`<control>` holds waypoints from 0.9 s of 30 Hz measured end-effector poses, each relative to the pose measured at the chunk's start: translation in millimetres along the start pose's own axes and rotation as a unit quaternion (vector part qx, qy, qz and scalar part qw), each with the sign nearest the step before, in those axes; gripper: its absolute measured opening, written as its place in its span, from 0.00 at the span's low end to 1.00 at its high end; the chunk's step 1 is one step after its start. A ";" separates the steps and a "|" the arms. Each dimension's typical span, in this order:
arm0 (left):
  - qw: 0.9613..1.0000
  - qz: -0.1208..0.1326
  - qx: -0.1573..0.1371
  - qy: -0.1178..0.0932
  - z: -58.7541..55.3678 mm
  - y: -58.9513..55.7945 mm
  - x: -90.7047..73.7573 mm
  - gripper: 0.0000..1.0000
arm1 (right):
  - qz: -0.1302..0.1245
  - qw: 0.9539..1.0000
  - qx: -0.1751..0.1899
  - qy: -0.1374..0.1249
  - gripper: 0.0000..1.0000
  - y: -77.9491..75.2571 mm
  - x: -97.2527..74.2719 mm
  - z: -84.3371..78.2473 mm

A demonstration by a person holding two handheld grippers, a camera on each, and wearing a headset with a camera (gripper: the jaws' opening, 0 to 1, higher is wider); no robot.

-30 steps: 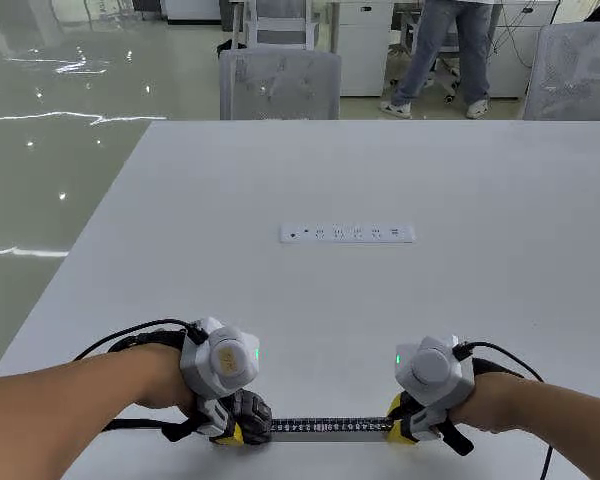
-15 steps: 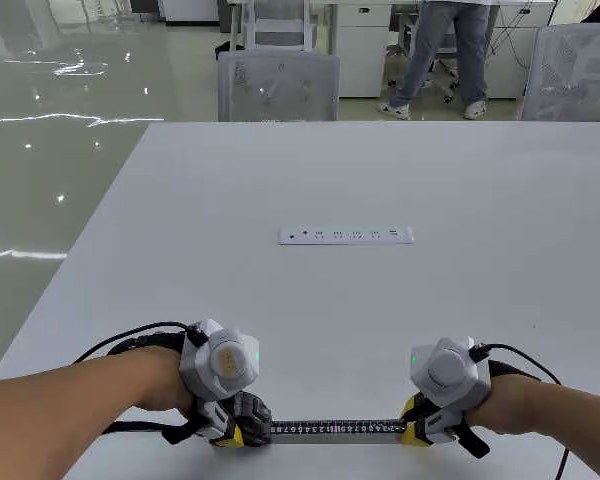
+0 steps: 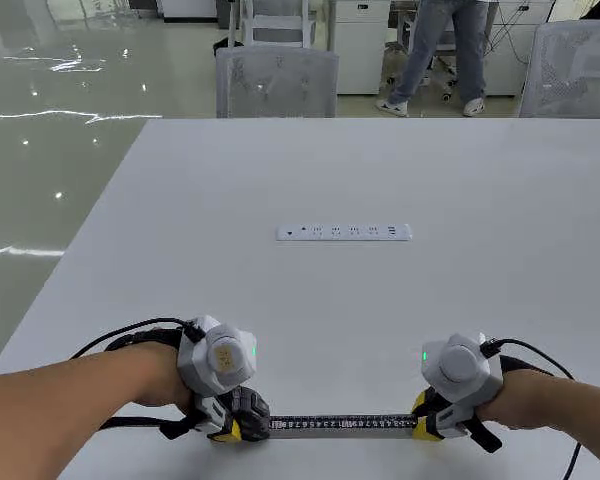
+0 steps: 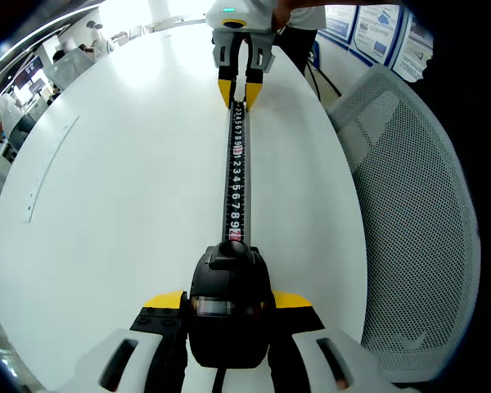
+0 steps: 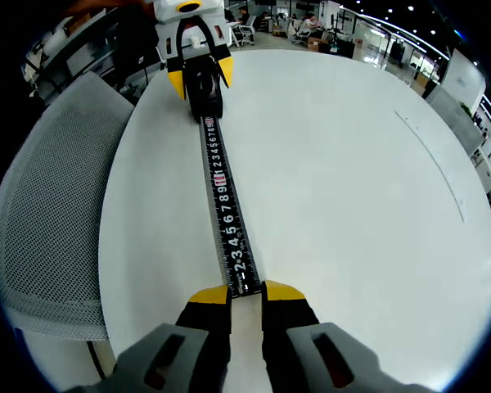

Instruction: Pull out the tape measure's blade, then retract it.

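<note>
Jaws of the left gripper (image 4: 227, 300) clamp the tape measure's black case (image 4: 229, 274); those of the right gripper (image 5: 245, 293) are closed on the tip of the blade (image 5: 227, 209), seemingly on its end hook, though the pads hide it; the blade lies stretched flat along the white bench (image 3: 380, 320), on the person's side of the power strip (image 3: 344, 232) and well apart from it; should that thin pinch slip, the spring would whip the blade back into the case; against a second ago, the right gripper stands farther from the case, with more blade drawn out.
</note>
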State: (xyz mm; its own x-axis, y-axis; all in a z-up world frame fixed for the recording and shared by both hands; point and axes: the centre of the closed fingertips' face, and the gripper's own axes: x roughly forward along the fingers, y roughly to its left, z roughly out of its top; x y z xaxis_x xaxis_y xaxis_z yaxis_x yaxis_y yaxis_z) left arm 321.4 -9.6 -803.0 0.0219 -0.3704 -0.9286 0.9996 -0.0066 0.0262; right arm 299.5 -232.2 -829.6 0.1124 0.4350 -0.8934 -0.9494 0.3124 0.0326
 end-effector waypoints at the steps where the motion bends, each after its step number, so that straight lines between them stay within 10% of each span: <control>1: 1.000 0.000 0.000 0.000 0.0 0.0 0.0 0.35 | 0.000 1.000 0.000 0.000 0.11 -0.1 -0.1 -0.3; 27: 1.000 -0.002 -0.008 -0.002 0.2 1.4 1.3 0.35 | -0.004 1.000 0.013 0.015 0.12 -8.1 -12.8 -23.0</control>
State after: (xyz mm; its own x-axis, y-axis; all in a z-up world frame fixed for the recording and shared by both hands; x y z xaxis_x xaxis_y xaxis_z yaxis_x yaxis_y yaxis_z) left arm 322.8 -10.3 -804.1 0.0187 -0.3750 -0.9269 0.9998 0.0080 0.0170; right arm 299.0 -259.7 -828.8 0.1105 0.4065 -0.9069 -0.9403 0.3383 0.0371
